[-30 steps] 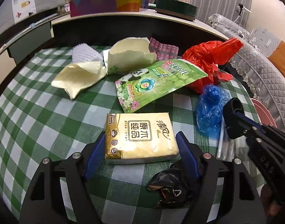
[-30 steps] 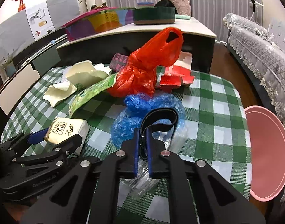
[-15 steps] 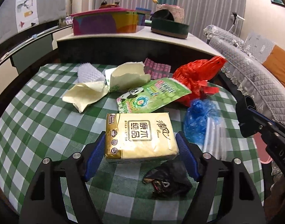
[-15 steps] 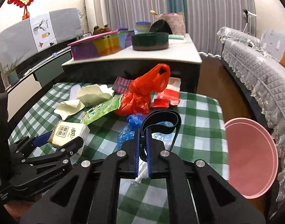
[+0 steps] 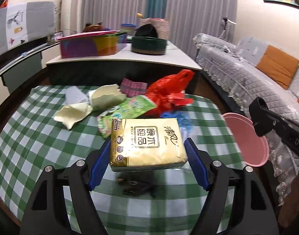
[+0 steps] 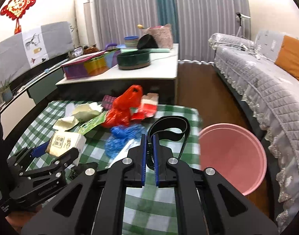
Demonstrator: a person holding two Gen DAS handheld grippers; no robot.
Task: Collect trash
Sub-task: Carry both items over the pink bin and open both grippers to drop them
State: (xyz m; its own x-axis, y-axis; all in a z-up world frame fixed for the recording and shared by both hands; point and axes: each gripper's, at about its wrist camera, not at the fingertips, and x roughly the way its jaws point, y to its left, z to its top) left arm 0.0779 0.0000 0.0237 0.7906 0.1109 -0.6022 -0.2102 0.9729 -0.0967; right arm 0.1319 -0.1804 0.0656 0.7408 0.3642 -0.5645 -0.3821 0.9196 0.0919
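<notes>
Left gripper (image 5: pixel 147 156) pinching yellow tissue pack (image 5: pixel 147 142) by its sides, pack off green checked tablecloth (image 5: pixel 32 137). Black crumpled scrap (image 5: pixel 137 185) on cloth directly under pack. Right gripper (image 6: pixel 149 156) pressed together on black strap loop (image 6: pixel 169 126), loop sticking out ahead of fingertips. Pink basin (image 6: pixel 231 158) just right of right gripper, beside table. Ahead of both tools: blue plastic bag (image 6: pixel 122 137), red plastic bag (image 6: pixel 126 107), green wrapper (image 5: pixel 128 107), crumpled cream paper (image 5: pixel 106 98), all lying on cloth.
</notes>
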